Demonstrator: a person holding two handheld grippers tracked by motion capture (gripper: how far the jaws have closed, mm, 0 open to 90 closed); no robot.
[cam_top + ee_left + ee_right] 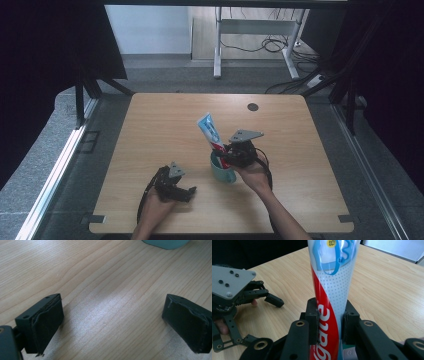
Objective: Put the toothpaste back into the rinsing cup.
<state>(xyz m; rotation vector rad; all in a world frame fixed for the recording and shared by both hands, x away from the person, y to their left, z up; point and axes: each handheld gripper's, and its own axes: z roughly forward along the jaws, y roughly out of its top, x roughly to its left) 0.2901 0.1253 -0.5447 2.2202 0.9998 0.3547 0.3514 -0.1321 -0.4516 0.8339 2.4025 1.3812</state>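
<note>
A red, white and blue toothpaste tube (210,133) stands tilted with its lower end in a teal mug (222,171) near the table's front middle. My right gripper (229,152) is shut on the tube just above the mug's rim. In the right gripper view the tube (331,290) rises between the two black jaws, which press on both its sides. My left gripper (190,192) rests low on the table left of the mug, open, with nothing between its fingers (47,322). The left gripper view shows the mug's base (166,243) at the top edge.
The wooden table (165,125) has a small dark round cap (252,106) at its far right. Beyond the far edge stand a white desk frame (255,35) and loose cables on the floor. Dark curtains hang at both sides.
</note>
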